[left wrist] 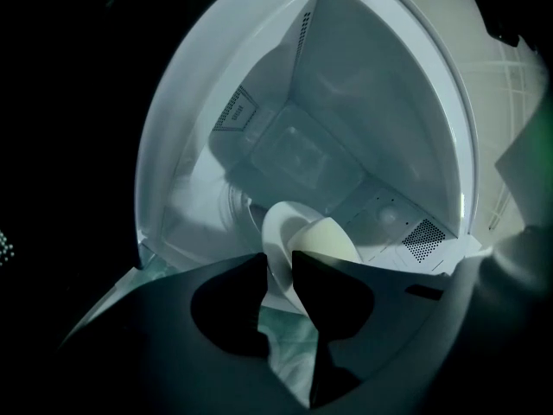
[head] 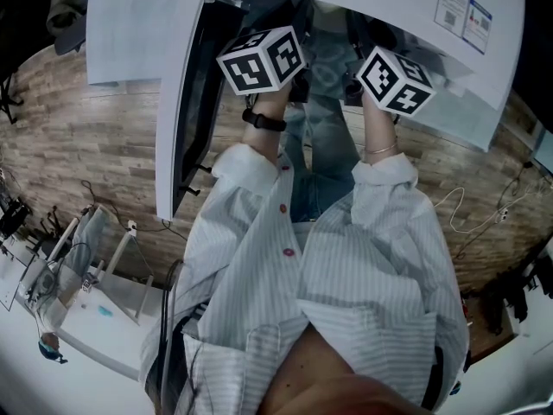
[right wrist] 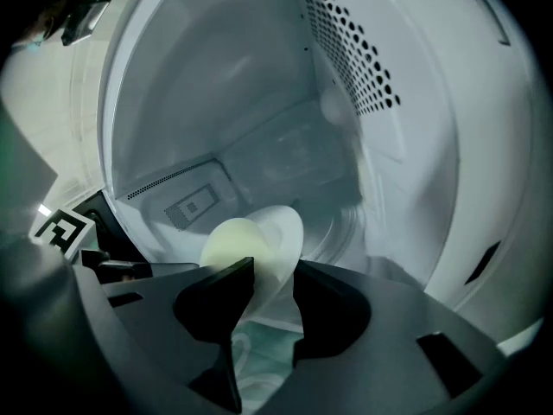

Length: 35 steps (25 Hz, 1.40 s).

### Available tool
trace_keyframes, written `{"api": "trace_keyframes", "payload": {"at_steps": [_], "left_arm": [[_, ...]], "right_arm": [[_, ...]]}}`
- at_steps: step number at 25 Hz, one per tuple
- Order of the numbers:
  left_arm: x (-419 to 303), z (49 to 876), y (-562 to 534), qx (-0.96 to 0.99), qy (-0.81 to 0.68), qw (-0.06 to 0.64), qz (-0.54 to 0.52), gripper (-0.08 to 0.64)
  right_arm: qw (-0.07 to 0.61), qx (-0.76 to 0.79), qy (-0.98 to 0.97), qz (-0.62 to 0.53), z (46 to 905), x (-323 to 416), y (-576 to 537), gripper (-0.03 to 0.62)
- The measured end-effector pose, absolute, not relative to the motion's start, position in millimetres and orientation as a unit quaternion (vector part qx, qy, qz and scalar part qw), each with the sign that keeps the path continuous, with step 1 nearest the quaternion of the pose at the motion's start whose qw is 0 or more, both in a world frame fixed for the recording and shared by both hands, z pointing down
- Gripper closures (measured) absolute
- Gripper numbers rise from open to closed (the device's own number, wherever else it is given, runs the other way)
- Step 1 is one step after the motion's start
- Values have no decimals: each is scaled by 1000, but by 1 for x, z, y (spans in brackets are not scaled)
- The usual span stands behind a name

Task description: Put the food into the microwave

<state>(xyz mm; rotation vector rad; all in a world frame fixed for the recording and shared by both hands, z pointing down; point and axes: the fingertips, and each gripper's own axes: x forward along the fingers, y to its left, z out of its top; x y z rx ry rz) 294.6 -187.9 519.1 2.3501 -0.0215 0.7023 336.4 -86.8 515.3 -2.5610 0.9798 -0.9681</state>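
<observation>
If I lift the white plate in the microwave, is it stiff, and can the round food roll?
The plate looks rigid and glazed: probably stiff, slippery, breakable. The domed food seems loose and may slide if tilted.

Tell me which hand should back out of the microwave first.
Right, probably. The right gripper has its jaws apart around the plate rim, not pinching it, so it can slide off. The left gripper is shut on the rim and holds the plate inside the microwave.

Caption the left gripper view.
Round white plate with pale yellow food between jaws of left gripper inside white microwave.
</observation>
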Motion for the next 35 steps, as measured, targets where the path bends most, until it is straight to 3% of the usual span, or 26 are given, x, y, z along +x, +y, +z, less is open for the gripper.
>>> {"api": "trace_keyframes", "payload": {"at_steps": [6, 11, 25, 31, 35], "left_arm": [[301, 520, -194, 908, -12, 324, 267, 472], [309, 511, -203, 931, -15, 258, 259, 472], [331, 517, -204, 941, 7, 205, 271, 462], [337, 524, -204, 953, 2, 111, 282, 453], [338, 523, -205, 956, -1, 98, 277, 453]], "right_arm": [[71, -884, 333, -321, 516, 345, -92, 424], [-31, -893, 330, -304, 523, 349, -93, 403], [1, -899, 318, -302, 520, 354, -88, 402], [4, -898, 320, -303, 520, 354, -88, 402], [7, -898, 322, -301, 520, 354, -88, 402]]}}
